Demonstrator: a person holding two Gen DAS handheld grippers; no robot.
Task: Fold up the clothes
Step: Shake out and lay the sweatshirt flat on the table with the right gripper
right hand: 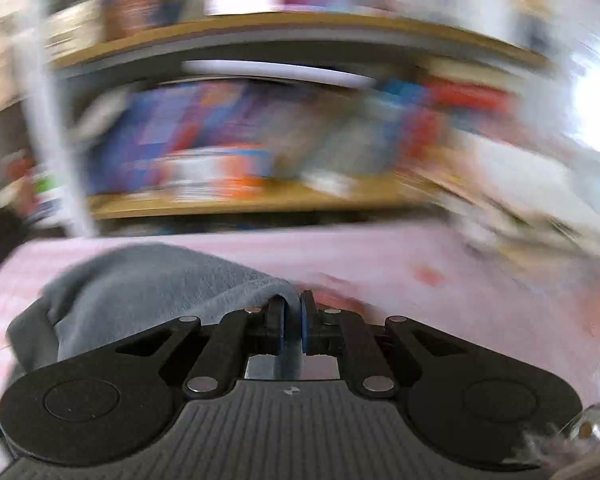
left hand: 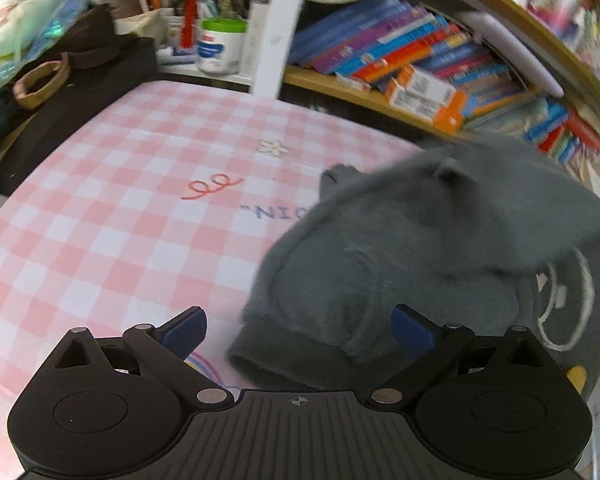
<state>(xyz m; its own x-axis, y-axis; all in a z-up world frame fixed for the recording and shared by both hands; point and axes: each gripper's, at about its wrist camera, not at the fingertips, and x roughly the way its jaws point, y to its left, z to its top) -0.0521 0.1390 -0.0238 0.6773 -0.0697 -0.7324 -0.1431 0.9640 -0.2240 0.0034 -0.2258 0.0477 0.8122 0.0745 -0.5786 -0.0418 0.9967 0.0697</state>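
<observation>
A grey fleece sweatshirt (left hand: pixel 400 264) with a white printed motif lies on the pink checked cloth (left hand: pixel 120 200), to the right in the left wrist view. Part of it is lifted and blurred above the rest. My left gripper (left hand: pixel 298 330) is open and empty, its blue pads either side of the garment's cuffed edge. My right gripper (right hand: pixel 291 324) is shut on a fold of the grey sweatshirt (right hand: pixel 148 284), which trails off to the left. The right wrist view is heavily motion-blurred.
A wooden bookshelf (left hand: pixel 440 64) full of coloured books runs along the back and right. A white post (left hand: pixel 280 28), a jar (left hand: pixel 220 46) and pens stand at the back. Dark items and a small basket (left hand: pixel 40 84) sit at the left edge.
</observation>
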